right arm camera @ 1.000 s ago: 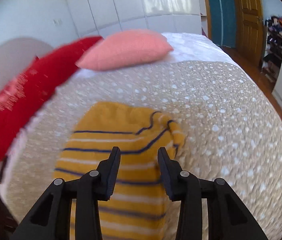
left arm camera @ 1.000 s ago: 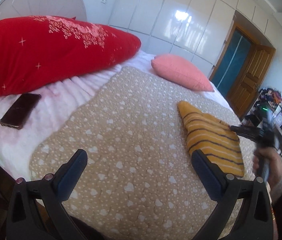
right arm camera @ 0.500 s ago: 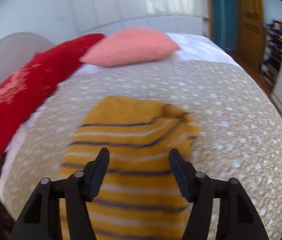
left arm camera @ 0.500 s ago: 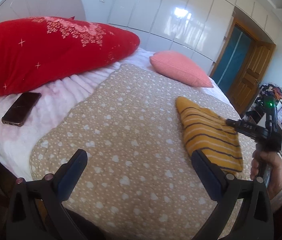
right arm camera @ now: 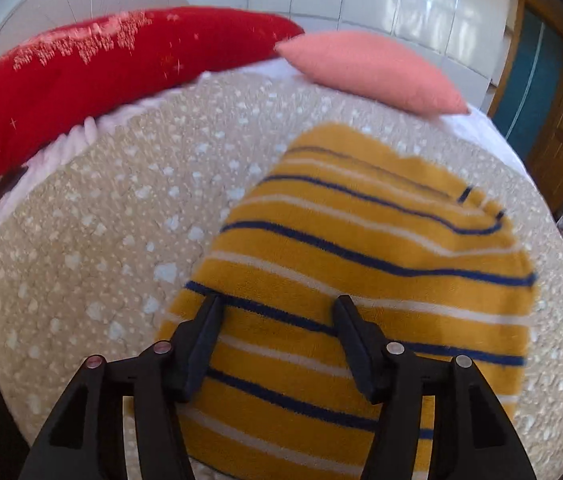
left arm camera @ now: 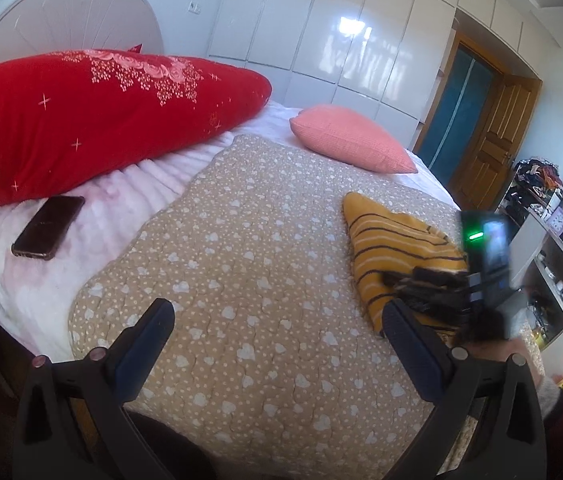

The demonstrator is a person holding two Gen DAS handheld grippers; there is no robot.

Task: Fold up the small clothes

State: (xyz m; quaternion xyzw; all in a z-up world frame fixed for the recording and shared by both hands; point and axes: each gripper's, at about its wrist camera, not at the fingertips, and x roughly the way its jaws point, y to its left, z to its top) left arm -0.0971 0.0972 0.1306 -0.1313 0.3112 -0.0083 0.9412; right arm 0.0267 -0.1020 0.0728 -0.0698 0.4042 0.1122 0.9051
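A folded yellow garment with navy and white stripes [right arm camera: 365, 248] lies on the tan heart-print quilt [right arm camera: 89, 264]. It also shows at the right of the left wrist view [left arm camera: 385, 240]. My right gripper [right arm camera: 277, 312] is open, its jaws spread just above the garment's near part; nothing is between them. In the left wrist view the right gripper [left arm camera: 409, 280] sits over the garment's near edge. My left gripper [left arm camera: 277, 320] is open wide and empty above the quilt's near middle, left of the garment.
A big red pillow [left arm camera: 93, 120] and a pink pillow [left arm camera: 349, 140] lie at the head of the bed. A dark phone [left arm camera: 47, 226] lies on the white blanket at the left. A wooden door [left arm camera: 493, 140] and cluttered shelves [left arm camera: 549, 208] stand at the right.
My right gripper has opened wider and moved down and closer over the garment. The left gripper has drawn back a little and stays open.
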